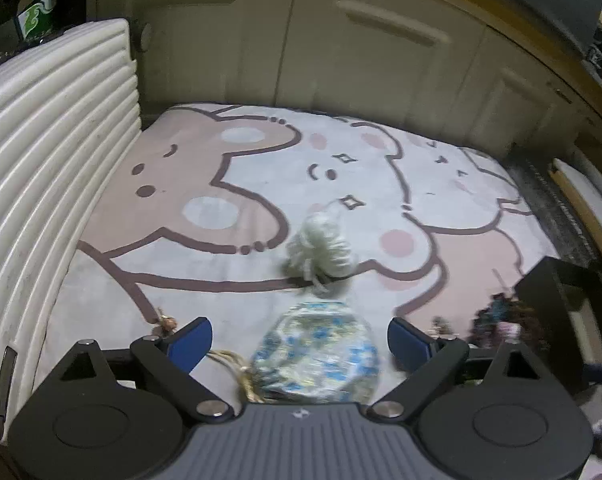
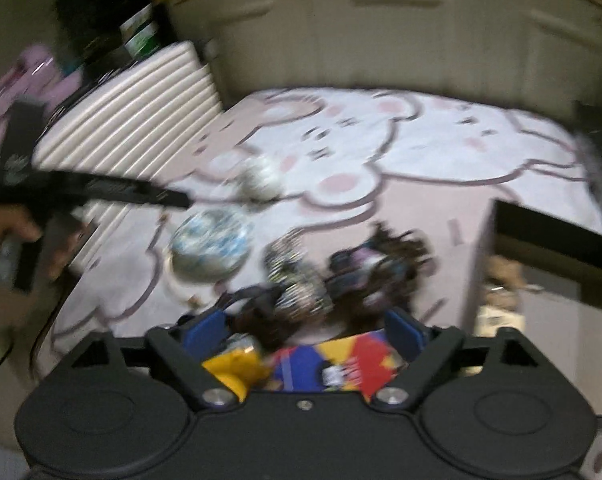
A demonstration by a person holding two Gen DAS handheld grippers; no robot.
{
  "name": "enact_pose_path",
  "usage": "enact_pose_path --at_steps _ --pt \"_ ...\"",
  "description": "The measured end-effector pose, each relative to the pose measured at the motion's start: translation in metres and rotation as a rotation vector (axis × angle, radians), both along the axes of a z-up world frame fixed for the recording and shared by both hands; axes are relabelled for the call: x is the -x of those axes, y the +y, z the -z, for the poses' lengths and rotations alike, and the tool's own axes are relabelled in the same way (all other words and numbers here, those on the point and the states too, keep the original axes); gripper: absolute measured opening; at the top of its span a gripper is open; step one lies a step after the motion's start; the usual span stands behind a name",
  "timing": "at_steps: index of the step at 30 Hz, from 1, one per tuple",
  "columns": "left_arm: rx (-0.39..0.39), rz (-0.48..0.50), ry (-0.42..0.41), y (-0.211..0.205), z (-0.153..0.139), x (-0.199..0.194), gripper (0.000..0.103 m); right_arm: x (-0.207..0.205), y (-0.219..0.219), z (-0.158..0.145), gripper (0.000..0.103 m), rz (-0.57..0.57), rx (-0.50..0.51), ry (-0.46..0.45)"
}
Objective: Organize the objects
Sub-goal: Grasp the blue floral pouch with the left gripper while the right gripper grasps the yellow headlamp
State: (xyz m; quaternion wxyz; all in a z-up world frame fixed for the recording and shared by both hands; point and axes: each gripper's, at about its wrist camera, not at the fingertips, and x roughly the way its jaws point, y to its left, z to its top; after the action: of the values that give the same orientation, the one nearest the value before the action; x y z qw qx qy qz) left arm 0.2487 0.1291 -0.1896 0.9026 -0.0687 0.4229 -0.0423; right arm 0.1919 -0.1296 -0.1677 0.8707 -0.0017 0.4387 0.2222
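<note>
So the main thing here is a round fabric drawstring pouch with a blue and yellowish-green floral print (image 1: 316, 350), sitting on the pink and white cartoon-bear rug (image 1: 205, 240). It looks puffy and full, with a tan cord (image 1: 237, 364) trailing off its left side. The left gripper (image 1: 300, 338) hangs right over it, blue-padded fingers spread wide on either side, not touching it as far as I can see.

Just beyond the pouch is a fluffy whitish-green pom-pom-like bundle (image 1: 321, 248), also on the rug.

The right wrist view is pretty blurry. The right gripper (image 2: 305, 330) is spread open too, above a red, blue and yellow printed packet (image 2: 341, 364) and a dark jumbled pile of small items (image 2: 341, 272) I can't make out. A ribbed cream suitcase (image 1: 53, 152) stands along the rug's left edge.
</note>
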Motion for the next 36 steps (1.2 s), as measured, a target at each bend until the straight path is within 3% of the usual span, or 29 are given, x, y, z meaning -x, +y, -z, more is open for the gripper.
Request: enact_pose_path --at_steps 2,4,7,15,21,28,36 --pt "-0.002 -0.012 -0.013 0.007 0.009 -0.001 0.087 0.001 0.008 0.008 0.076 -0.046 -0.004 0.03" --pt "0.048 -0.023 -0.011 0.016 0.017 -0.003 0.082 0.004 0.018 0.014 0.062 -0.099 0.002 0.058" --pt "0.131 -0.042 0.007 0.026 0.029 -0.006 0.079 0.007 0.028 0.02 0.052 -0.152 0.029 0.082" --pt "0.169 -0.038 0.042 0.027 0.057 -0.012 0.074 0.01 0.044 0.032 0.039 -0.238 0.077 0.163" --pt "0.149 0.003 0.047 0.02 0.064 -0.014 0.073 0.008 0.051 0.037 0.038 -0.26 0.104 0.169" --pt "0.2 0.053 0.08 0.013 0.064 -0.001 0.073 0.008 0.061 0.053 0.041 -0.281 0.127 0.195" --pt "0.3 0.146 0.215 0.005 0.062 0.009 0.073 0.005 0.054 0.054 0.041 -0.264 0.093 0.211"
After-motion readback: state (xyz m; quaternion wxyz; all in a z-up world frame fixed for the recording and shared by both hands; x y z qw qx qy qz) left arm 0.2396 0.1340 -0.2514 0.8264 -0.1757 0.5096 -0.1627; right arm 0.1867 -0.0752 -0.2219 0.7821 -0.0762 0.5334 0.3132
